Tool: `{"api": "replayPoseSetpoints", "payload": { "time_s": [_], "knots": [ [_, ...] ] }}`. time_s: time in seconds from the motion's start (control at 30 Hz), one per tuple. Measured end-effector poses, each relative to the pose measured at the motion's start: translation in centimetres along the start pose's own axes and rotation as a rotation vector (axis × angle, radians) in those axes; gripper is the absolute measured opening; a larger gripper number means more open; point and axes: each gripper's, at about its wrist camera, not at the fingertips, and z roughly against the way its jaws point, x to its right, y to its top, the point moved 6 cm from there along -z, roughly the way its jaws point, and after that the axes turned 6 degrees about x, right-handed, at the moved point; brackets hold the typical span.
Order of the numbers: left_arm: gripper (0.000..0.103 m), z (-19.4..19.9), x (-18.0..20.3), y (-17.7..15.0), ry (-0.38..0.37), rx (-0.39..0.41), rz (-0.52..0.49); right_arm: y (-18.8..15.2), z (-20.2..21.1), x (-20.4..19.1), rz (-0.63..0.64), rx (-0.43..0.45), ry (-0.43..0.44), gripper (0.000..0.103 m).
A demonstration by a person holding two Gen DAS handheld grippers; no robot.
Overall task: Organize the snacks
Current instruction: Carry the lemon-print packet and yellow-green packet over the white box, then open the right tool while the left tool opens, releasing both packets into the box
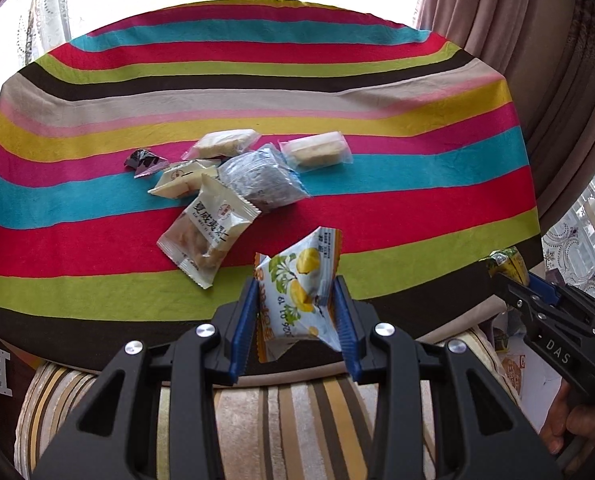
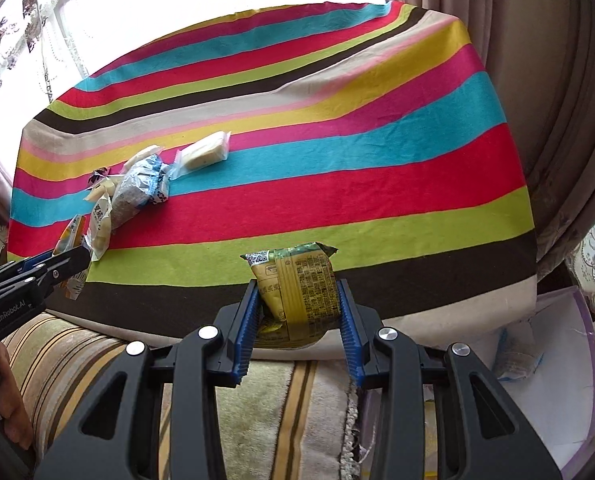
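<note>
My left gripper (image 1: 295, 300) is clamped on a white and orange packet (image 1: 297, 288) printed with yellow fruit, held just over the near edge of the striped cloth (image 1: 377, 216). My right gripper (image 2: 297, 304) pinches a yellow-green packet (image 2: 297, 292) at the same edge. The other snacks (image 1: 233, 172) lie clustered on the cloth, left of centre, well beyond both.

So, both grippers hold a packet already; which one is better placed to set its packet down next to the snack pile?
Probably the left gripper: its lemon-print packet hangs just short of the pile. The right gripper holds its green-yellow packet farther from it.
</note>
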Motion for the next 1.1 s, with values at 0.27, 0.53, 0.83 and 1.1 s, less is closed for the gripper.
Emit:
{"api": "replayPoseSetpoints", "payload": {
  "time_s": [0.27,0.53,0.83,1.1],
  "knots": [
    [0.037,-0.4,5.1,-0.4,-0.054,-0.021,-0.090,-2.2,0.9,5.1,-0.074,-0.019,-0.051,0.037],
    [0.037,-0.6,11.0,-1.3,-0.152,-0.055,-0.169,-4.0,2.1,10.7,-0.157,-0.024,-0.119,0.037],
    [0.037,-0.5,17.9,-3.5,-0.283,-0.110,-0.266,-5.5,3.9,16.6,-0.255,-0.018,-0.222,0.037],
    [0.038,-0.2,22.0,-5.2,-0.354,-0.152,-0.339,-6.8,5.1,19.9,-0.309,-0.020,-0.280,0.038]
  ]
}}
